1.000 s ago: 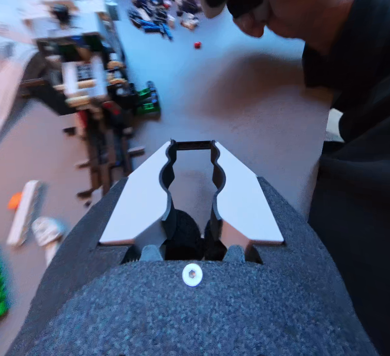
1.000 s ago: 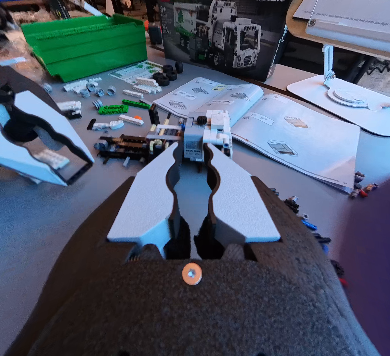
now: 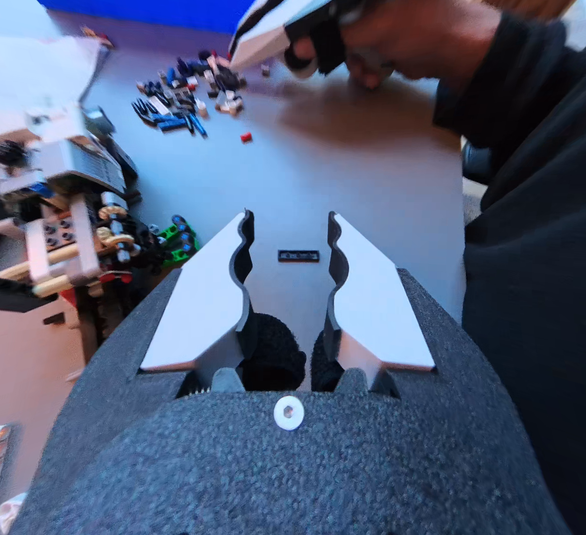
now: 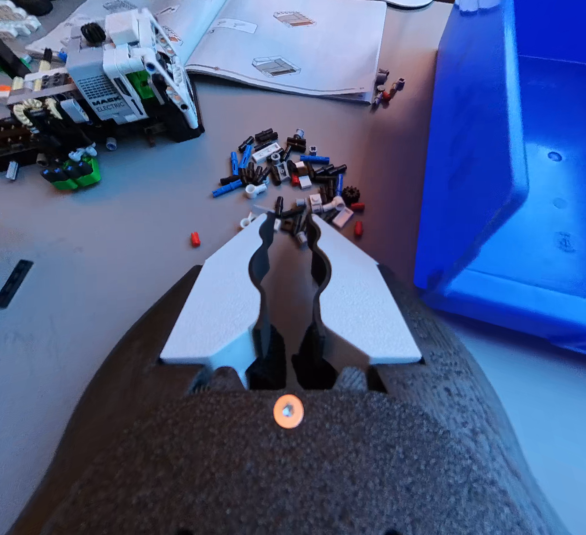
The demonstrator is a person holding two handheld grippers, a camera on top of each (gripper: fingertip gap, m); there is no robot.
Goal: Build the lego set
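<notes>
The left claw (image 3: 290, 218) is held wide apart, empty, over a small black piece (image 3: 298, 256) on the surface (image 3: 364, 177). The right claw (image 4: 290, 221) is a little apart, empty, at the small pieces pile (image 4: 285, 171). The truck model (image 4: 126, 76) sits at 10 o'clock.

Left gripper (image 3: 290, 218): white fingers, dark wavy inner pads, speckled charcoal body. Right gripper (image 4: 290, 221): identical colouring. Table (image 4: 95, 266): plain grey. Flat piece (image 3: 298, 256): black. Loose pieces pile (image 4: 285, 177): black, blue, white, grey, red. Stray pin (image 4: 195, 239): red. Truck model (image 4: 126, 76): white and grey, green insert, black chassis. Bin (image 4: 507, 139): solid blue. Instruction booklet (image 4: 285, 44): white pages.
</notes>
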